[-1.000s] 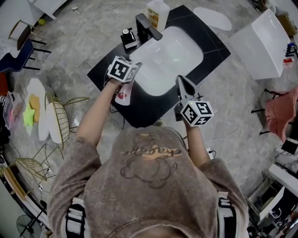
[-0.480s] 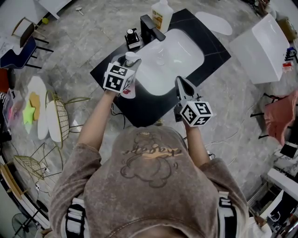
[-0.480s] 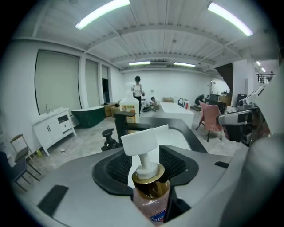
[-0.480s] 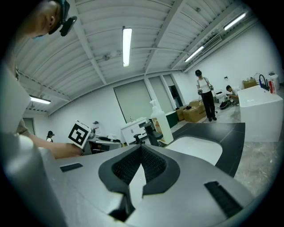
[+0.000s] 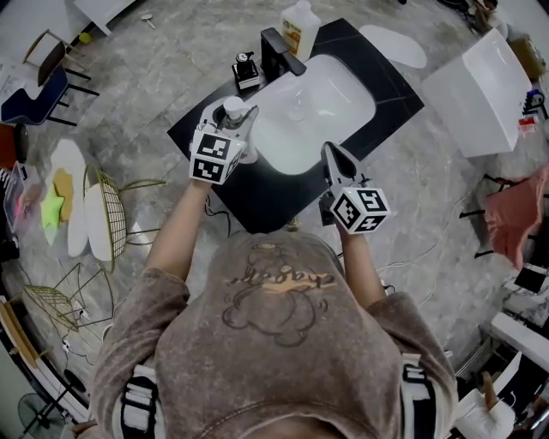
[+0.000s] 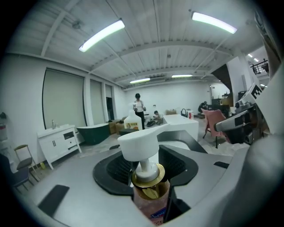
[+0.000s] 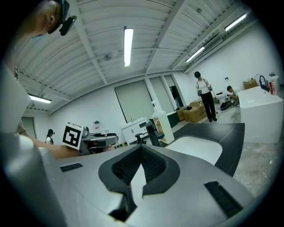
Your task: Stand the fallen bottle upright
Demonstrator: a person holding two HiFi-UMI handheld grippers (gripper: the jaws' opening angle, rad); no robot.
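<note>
- Pinches the bottle (image 6: 147, 197) by its body in the left tongs (image 5: 230, 123), closing a little more on it, pump head up, between the worktop's (image 5: 403, 94) left corner and the basin (image 5: 317, 107); cannot tell whether its base touches the worktop.
- Holds the right tongs (image 5: 331, 153) pressed together at the tips, nothing between them, at the basin's near rim.
- Leaves bare black worktop at the near corner and the right corner; crowds the far-left edge with a black tap (image 5: 279, 50), a pale jug (image 5: 299, 19) and a small black item (image 5: 244, 70).
- Shows only the bottle's white pump head in the head view; adds, in the left gripper view, a gold collar, a pinkish see-through body and a strip of label.
- Picks up, in the right gripper view, the left cube (image 7: 73, 135), the tap and jug beyond the basin, and a person (image 7: 203, 95) standing far back, out of the head view.
- Offers no readable wording: red and blue print on the bottle's label and an orange label on the jug, both too small; bears black-and-white square markers on both cubes.
</note>
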